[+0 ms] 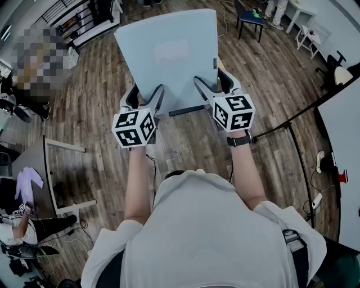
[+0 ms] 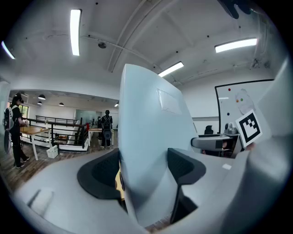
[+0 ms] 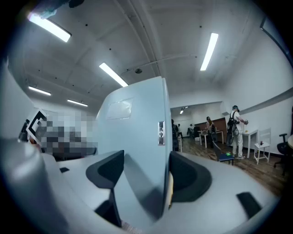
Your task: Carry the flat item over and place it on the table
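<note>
Carry in progress: the flat item (image 1: 169, 53) hangs over the wooden floor (image 1: 95, 84), its near edge clamped in the fingers of the left gripper (image 1: 147, 97) and right gripper (image 1: 212, 84); set-down not yet done.

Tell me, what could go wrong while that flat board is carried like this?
The left tongs and right tongs pinch the pale board only along its near edge, so it might tilt or slip out. It also hides the floor ahead, where a blue chair stands: a bump is possible.
</note>
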A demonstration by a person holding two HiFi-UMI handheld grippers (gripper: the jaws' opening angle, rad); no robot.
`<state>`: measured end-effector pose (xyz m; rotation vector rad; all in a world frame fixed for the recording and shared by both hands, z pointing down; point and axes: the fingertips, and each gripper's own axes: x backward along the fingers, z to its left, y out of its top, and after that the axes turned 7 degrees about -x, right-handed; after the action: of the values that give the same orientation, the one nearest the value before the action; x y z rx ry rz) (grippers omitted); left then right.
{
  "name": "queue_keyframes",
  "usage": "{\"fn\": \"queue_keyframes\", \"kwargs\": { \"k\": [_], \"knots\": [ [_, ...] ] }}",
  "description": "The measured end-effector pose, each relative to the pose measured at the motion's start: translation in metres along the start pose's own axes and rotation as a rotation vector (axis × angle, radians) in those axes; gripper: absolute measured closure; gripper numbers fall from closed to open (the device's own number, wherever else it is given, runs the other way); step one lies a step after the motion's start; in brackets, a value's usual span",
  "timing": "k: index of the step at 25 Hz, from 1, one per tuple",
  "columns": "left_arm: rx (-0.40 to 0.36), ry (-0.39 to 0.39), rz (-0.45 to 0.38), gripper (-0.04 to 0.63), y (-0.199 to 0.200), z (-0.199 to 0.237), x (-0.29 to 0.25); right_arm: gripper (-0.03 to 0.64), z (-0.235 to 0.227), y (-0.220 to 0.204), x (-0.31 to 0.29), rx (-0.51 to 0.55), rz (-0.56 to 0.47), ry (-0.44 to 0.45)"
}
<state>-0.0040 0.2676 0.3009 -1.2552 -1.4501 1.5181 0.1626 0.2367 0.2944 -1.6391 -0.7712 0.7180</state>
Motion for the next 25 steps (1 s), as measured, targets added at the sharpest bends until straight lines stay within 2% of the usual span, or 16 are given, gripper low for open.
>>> {"fn": "queue_keyframes", "kwargs": {
  "k": [4,14,20,25],
  "knots": [
    [0.001,0.024,-0.001,0.264,-0.006,0.000,-0.003,0.287,-0.004,-0.008,-0.004,-0.009,0.000,0.010],
    [0.072,0.029,0.024,0.264,-0.030,0.026,-0.038,0.287,-0.018,-0.026,-0.050,-0.005,0.032,0.033],
    [0.117,-0.006,0.010,0.264,-0.039,0.057,-0.096,0.287,-0.045,-0.030,-0.103,0.008,0.052,0.008],
    [0.148,-0.014,-0.009,0.264,-0.029,0.097,-0.162,0.287,-0.074,-0.016,-0.174,0.022,0.071,0.000]
  ]
}}
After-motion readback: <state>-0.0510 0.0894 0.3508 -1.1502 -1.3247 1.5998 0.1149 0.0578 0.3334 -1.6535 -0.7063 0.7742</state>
